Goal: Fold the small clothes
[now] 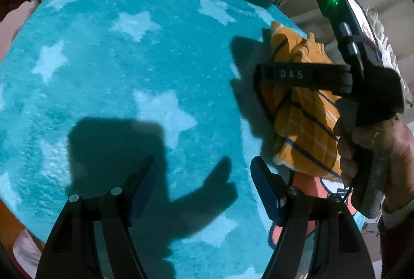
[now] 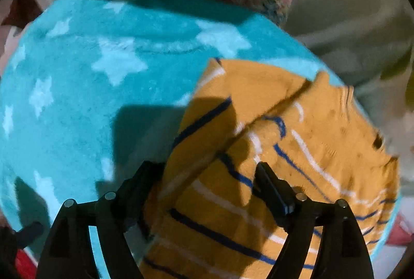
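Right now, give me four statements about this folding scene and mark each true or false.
1. The left gripper is open with nothing between its fingers. True.
2. The orange striped garment lies in the middle of the teal star blanket. False: it lies at the blanket's right edge.
3. The right gripper is over the garment. True.
4. The blanket is printed with dots. False: it has pale stars.
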Available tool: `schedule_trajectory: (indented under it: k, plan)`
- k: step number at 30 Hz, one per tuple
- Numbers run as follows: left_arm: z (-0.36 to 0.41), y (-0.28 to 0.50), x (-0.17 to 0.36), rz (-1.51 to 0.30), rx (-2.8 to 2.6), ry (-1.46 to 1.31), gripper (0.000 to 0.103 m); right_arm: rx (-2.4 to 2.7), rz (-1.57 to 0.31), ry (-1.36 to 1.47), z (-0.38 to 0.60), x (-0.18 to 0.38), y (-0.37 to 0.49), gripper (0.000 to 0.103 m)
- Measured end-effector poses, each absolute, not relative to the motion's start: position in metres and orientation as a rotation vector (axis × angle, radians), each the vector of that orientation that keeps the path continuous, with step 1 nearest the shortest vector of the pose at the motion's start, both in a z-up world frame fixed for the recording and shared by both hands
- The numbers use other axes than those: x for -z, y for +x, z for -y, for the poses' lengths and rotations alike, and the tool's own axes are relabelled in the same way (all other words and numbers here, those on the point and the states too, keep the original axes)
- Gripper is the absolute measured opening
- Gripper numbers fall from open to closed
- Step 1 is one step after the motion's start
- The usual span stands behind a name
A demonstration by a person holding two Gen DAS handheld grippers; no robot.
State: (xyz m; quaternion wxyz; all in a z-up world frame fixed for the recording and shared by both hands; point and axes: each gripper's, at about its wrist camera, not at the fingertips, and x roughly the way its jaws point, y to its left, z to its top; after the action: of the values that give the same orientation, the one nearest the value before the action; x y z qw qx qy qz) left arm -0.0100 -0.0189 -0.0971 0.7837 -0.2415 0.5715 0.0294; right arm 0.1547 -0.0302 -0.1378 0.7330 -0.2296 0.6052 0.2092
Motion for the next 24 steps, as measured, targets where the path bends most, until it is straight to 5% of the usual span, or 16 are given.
schedule_trajectory:
  k: [4, 7, 12, 14, 15, 24]
  plan:
    - [0.035, 0.003, 0.100, -1.201, 0.013, -0.521, 0.072, -0.439, -1.320, -0.510, 0.038, 0.131, 0.158, 0.037]
    - [0.053, 0.020, 0.105, -1.177, 0.095, -0.523, 0.072, -0.467, -1.325, -0.452, 0.053, 0.125, 0.163, 0.020]
    - [0.084, 0.042, 0.107, -1.143, 0.123, -0.451, 0.072, -0.504, -1.339, -0.313, 0.076, 0.118, 0.172, 0.017]
    - [0.088, 0.046, 0.105, -1.142, 0.144, -0.484, 0.038, -0.526, -1.340, -0.259, 0.086, 0.115, 0.174, 0.016]
    - [0.093, 0.049, 0.103, -1.152, 0.180, -0.518, 0.010, -0.541, -1.340, -0.219, 0.093, 0.112, 0.176, 0.016]
    - [0.159, 0.044, 0.045, -1.053, 0.151, -0.527, 0.008, -0.682, -1.275, 0.035, 0.166, 0.072, 0.186, 0.014]
